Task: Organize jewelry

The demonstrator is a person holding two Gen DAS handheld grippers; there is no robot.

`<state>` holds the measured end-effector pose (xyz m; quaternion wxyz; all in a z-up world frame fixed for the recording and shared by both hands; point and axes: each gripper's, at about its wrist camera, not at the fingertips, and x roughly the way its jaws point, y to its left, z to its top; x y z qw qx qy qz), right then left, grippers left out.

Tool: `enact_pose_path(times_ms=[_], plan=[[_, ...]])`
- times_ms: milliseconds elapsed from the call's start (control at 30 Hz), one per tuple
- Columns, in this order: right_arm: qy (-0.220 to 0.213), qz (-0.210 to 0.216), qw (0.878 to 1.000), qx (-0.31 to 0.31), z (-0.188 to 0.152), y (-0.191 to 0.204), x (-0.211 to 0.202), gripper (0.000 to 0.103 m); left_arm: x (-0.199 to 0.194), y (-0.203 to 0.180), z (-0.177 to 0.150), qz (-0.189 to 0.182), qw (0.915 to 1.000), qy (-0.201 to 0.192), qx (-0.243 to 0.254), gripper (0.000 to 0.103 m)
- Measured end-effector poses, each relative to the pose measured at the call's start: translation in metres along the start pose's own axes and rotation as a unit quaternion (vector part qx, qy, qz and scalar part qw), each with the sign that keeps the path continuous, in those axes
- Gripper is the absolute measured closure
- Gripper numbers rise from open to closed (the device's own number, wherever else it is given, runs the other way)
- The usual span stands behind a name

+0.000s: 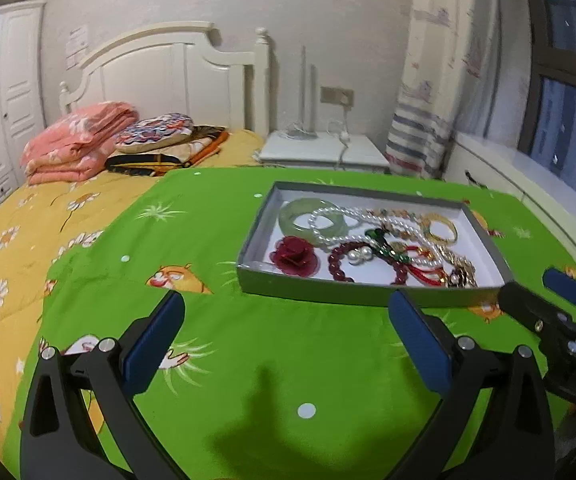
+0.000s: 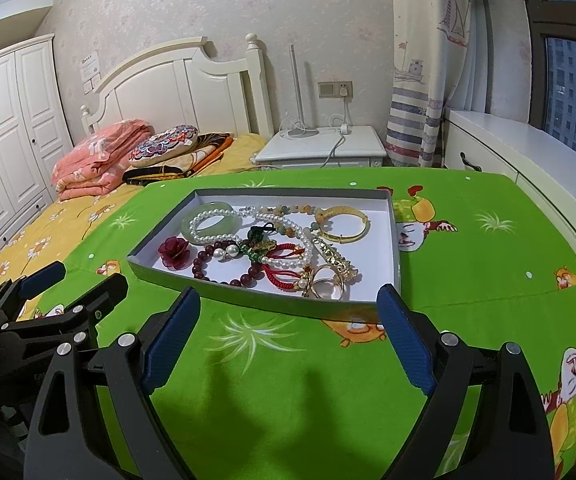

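On the green cloth (image 2: 467,248) that covers this part of the bed, a shallow grey tray (image 2: 395,240) sits toward the far edge, nearer the window side than the pillow side. All the jewelry you can see lies inside it, heaped in one tangle. A pale green bangle (image 2: 192,222) sits in the tray's far left corner with a pearl necklace (image 2: 224,238) draped across it. A red fabric rose (image 2: 174,253) lies near the left wall, apart from the heap. Dark red beads (image 2: 212,266), a red cord bracelet (image 2: 284,268), a gold bangle (image 2: 345,224) and a gold chain (image 2: 333,260) overlap in the middle and right.

Your left claw (image 1: 288,312) hovers over the cloth just in front of the tray's near wall, spread wide and holding nothing. Your right claw (image 2: 289,304) does the same beside it, also spread wide and empty.

The pile fits two stages: pieces gathered into the tray, or a jumble waiting to be sorted. You cannot tell which from here.

If you pick from the tray, any piece needs care. The strands cross each other, so lifting one may drag others along. The rose and the gold bangle look the easiest to grip cleanly.
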<state>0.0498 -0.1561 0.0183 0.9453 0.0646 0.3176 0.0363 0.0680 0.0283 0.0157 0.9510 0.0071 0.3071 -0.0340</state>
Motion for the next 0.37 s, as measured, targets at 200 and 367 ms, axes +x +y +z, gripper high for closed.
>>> enact_pose_path(times_ms=[200, 367], plan=[[0.01, -0.001, 1.0, -0.003, -0.007, 0.001, 0.002, 0.019, 0.02, 0.0, -0.004, -0.019, 0.9948, 0.098, 0.021, 0.004], [0.049, -0.021, 0.998, -0.014, -0.015, -0.004, 0.006, 0.019, 0.039, 0.006, -0.032, -0.018, 0.9819, 0.188, 0.02, 0.004]])
